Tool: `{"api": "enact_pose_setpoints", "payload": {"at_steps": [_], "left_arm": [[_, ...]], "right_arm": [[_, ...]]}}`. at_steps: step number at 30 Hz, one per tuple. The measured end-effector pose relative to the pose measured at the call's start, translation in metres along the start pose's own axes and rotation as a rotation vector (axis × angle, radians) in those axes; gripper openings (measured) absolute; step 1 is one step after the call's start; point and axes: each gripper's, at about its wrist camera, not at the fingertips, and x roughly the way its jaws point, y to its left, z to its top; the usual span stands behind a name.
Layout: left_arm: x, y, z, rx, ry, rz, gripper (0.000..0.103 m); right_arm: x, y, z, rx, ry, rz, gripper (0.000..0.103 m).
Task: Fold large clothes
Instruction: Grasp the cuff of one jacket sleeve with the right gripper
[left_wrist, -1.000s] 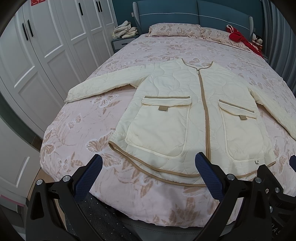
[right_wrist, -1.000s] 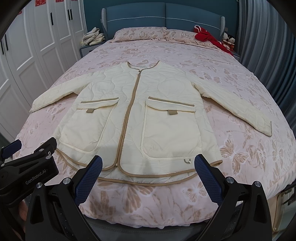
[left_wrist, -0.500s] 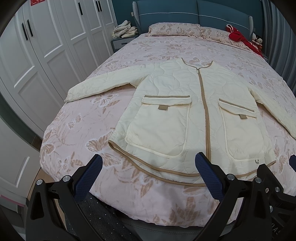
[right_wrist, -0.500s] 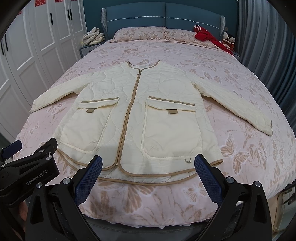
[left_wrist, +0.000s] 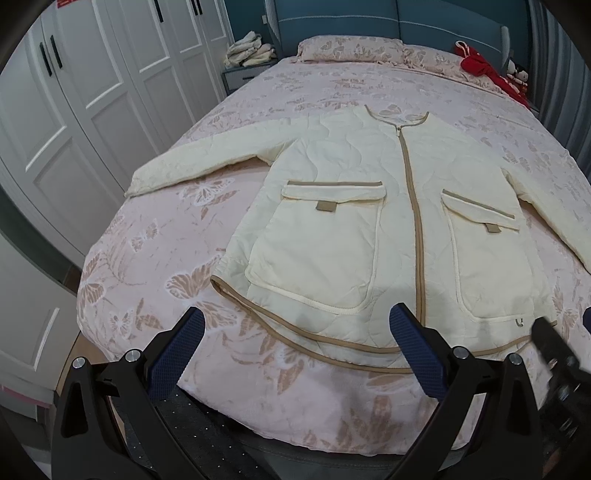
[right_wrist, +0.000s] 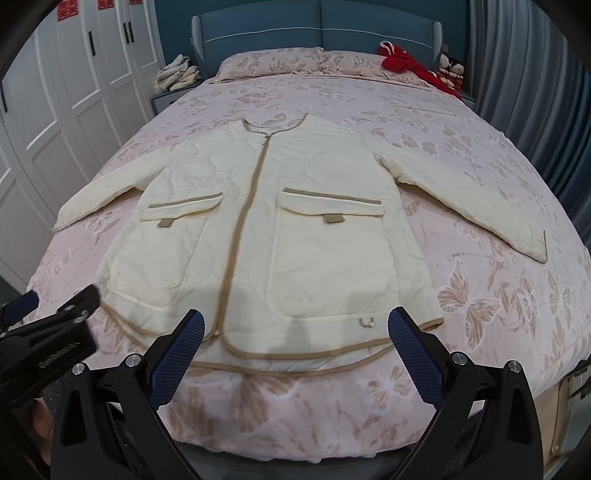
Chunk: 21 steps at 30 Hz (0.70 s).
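Note:
A cream quilted jacket (left_wrist: 369, 221) with tan trim and two big pockets lies flat and face up on the bed, both sleeves spread out. It also shows in the right wrist view (right_wrist: 280, 236). My left gripper (left_wrist: 295, 350) is open and empty, just above the bed's foot edge before the jacket's left hem. My right gripper (right_wrist: 295, 350) is open and empty, over the hem before the right pocket. Neither touches the jacket.
The bed (right_wrist: 498, 314) has a pink butterfly-print cover and pillows (right_wrist: 273, 64) at the blue headboard. A red garment (right_wrist: 406, 64) lies at the back right. White wardrobes (left_wrist: 92, 92) stand left, grey curtains (right_wrist: 535, 92) right. A nightstand holds folded cloth (left_wrist: 249, 55).
Both grippers have moved forward toward the jacket's hem, so the jacket looks closer. Both stay open.

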Motion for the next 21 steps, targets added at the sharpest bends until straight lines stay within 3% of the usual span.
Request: {"api": "enact_pose_setpoints", "payload": {"at_steps": [4,14,21], "left_arm": [[0.017,0.005,0.006,-0.025,0.043,-0.02,0.098],[0.055,0.018,0.016,-0.114,0.112,-0.046,0.098],[0.085,0.016,0.012,-0.226,0.204,-0.099,0.098]], "right_arm": [[0.018,-0.054,0.012,0.109,0.002,-0.006,0.098],[0.08,-0.295,0.029,0.667,0.001,-0.112,0.098],[0.118,-0.41,0.031,0.901,-0.056,-0.197,0.098]]}}
